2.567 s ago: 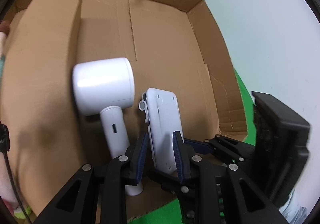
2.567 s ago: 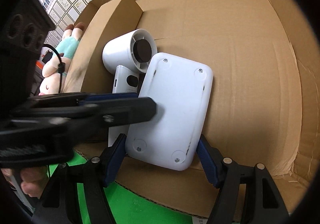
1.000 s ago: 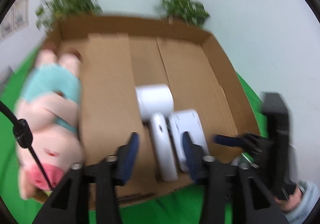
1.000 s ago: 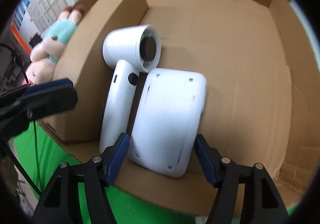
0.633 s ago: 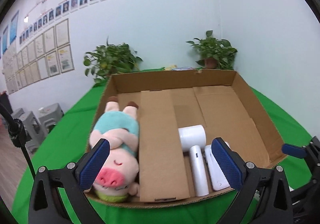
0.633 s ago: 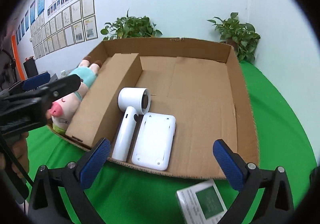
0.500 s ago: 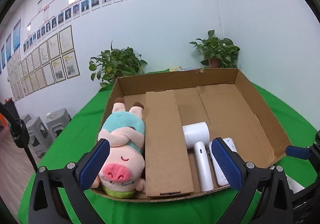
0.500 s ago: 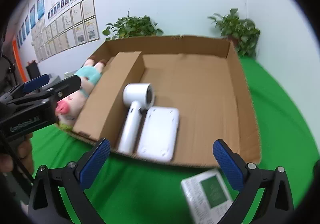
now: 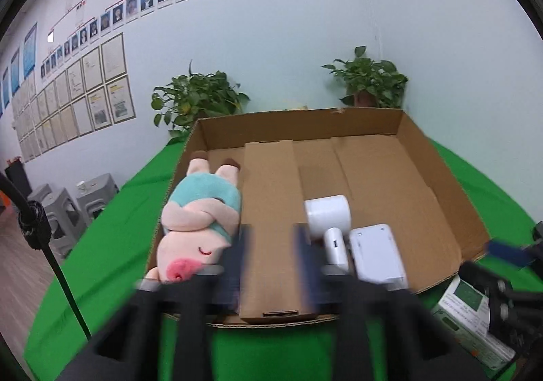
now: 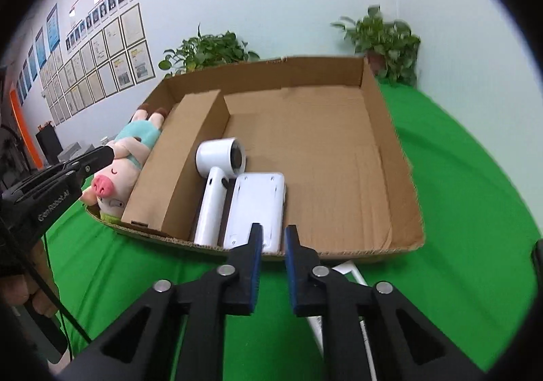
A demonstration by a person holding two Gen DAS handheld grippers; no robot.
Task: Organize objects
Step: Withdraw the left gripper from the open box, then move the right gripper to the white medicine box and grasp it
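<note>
A shallow cardboard box (image 9: 437, 170) (image 10: 397, 143) lies on a green cloth. A cardboard divider (image 9: 271, 211) (image 10: 183, 157) splits it. A plush pig (image 9: 200, 221) (image 10: 125, 153) lies in the left part. A white hair dryer (image 9: 331, 221) (image 10: 217, 184) and a flat white device (image 9: 376, 252) (image 10: 258, 204) lie side by side in the right part. My left gripper (image 9: 271, 245) is blurred, empty, its fingers a small gap apart, before the box's near edge. My right gripper (image 10: 273, 241) is empty, nearly closed, just outside the near edge.
A white and green carton (image 9: 471, 316) lies on the cloth outside the box's near right corner; its edge shows under my right gripper (image 10: 349, 274). Two potted plants (image 9: 200, 99) (image 9: 370, 82) stand behind the box by the wall. Grey stools (image 9: 68, 204) stand at far left.
Both grippers have let go of the white device, pulled back out of the box, and their jaws have closed from wide open to a narrow gap. The right view has shifted right.
</note>
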